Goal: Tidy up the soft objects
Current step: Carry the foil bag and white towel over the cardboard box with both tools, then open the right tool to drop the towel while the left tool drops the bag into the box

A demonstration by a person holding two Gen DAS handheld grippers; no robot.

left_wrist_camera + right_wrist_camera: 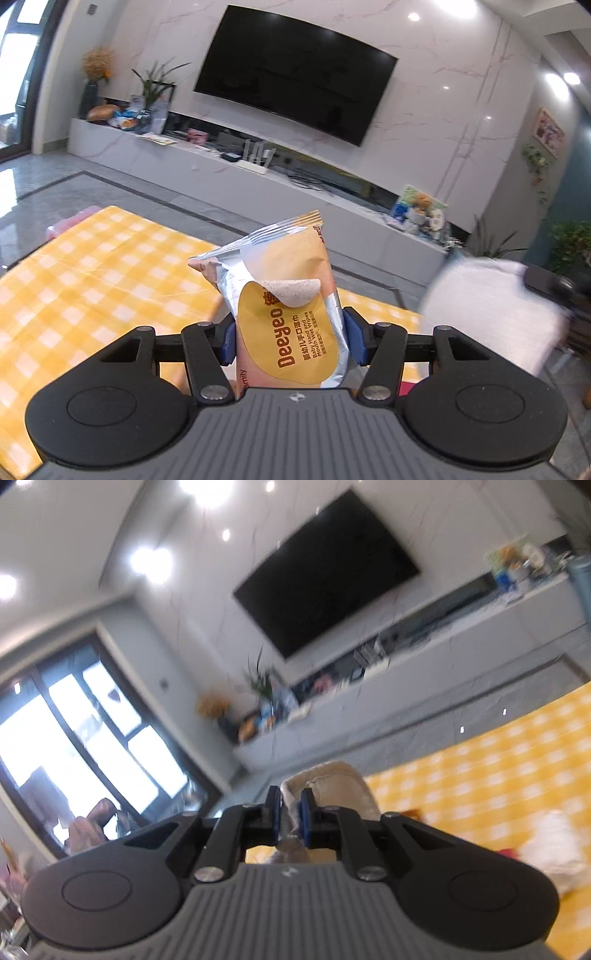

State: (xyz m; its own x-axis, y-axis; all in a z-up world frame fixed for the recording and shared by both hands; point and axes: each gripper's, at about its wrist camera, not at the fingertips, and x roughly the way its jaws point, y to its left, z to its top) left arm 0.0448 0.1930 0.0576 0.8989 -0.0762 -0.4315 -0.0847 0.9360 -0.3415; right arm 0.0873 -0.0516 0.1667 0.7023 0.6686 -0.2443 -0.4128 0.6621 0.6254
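In the left wrist view my left gripper (290,341) is shut on a pack of baby wet wipes (280,291), orange and silver, held upright above the yellow checked tablecloth (92,288). Its blue pads (356,341) press both sides of the pack. In the blurred, tilted right wrist view my right gripper (290,818) is shut on a beige plush cloth (332,786), which sticks up beyond the fingertips over the tablecloth (498,768). A blurred white soft thing (491,314) shows at the right edge of the left view.
A long white TV bench (258,173) with a black TV (295,70) above it runs along the far wall, across a grey tiled floor. A white fluffy object (550,849) lies on the cloth at the right. A pink item (70,221) sits at the table's far left corner.
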